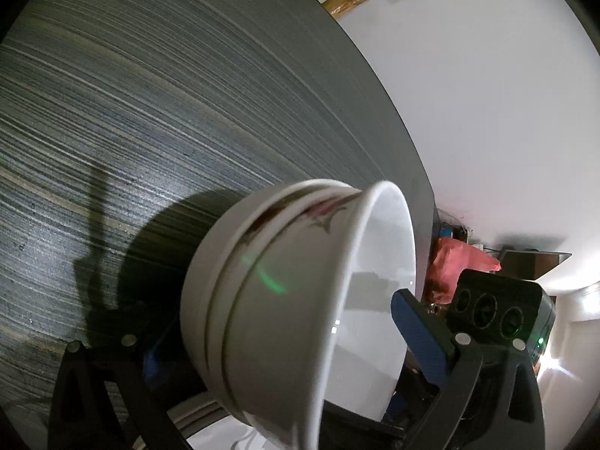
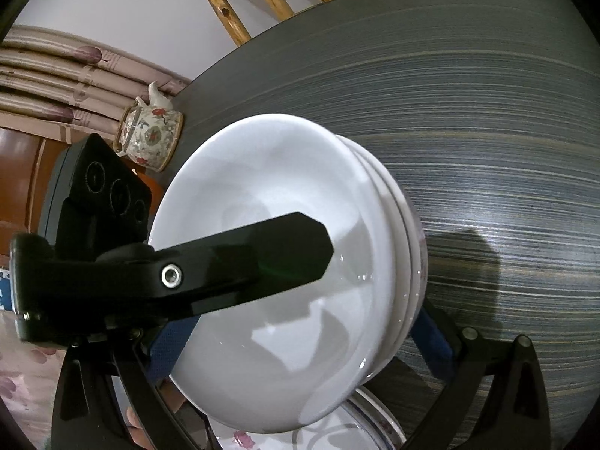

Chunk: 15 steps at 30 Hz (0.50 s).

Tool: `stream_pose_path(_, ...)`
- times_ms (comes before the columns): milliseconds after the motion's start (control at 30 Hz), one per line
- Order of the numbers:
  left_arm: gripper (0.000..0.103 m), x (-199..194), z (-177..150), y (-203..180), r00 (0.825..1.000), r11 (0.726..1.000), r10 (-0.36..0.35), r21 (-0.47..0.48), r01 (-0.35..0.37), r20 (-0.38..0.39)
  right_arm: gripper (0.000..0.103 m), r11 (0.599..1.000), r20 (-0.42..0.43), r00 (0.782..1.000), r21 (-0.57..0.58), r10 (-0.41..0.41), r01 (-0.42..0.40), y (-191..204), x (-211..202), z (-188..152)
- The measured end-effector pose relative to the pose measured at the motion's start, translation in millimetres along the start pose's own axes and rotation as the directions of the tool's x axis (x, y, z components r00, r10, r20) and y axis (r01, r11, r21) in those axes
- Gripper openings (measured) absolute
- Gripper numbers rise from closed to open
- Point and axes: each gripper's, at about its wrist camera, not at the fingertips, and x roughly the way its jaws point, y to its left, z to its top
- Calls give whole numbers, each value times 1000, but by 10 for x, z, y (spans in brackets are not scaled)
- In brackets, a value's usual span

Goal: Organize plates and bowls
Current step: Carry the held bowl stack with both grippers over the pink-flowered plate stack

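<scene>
Spanning the left of the left-wrist view: dark grey streaked counter (image 1: pixel 131 112), with the bowls' shadow on it.

Item 1: stack of three nested white ceramic bowls (image 1: pixel 285 262), tilted on its side and lifted above the counter, mouth facing right; a reddish flower print shows on one outer wall.

Item 2: left tool (image 1: pixel 277 330), pinching the stack. One blue-padded finger (image 1: pixel 416 326) sits inside the top bowl; the other is mostly hidden behind the stack's base.

Item 3: red cloth bundle (image 1: pixel 461 262), beyond the counter's edge.

Right-wrist view, from the left: flower-patterned ceramic teapot (image 2: pixel 150 138), at the counter's far corner. Next, the left tool's black finger (image 2: pixel 262 258), reaching into the top bowl's mouth.

Item 4: right tool (image 2: pixel 300 326), its blue pads set either side of the same stack (whether they press on it cannot be told).

Item 5: flower-printed white plate (image 2: pixel 337 431), directly under the stack.
</scene>
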Motion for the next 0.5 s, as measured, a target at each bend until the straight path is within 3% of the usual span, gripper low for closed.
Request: stream_pose_path(500,103,-42,-120,-53,1000,1000,4,19,-5,7,103,1000,-3,1000,-3,7,-7,29,-87,-20)
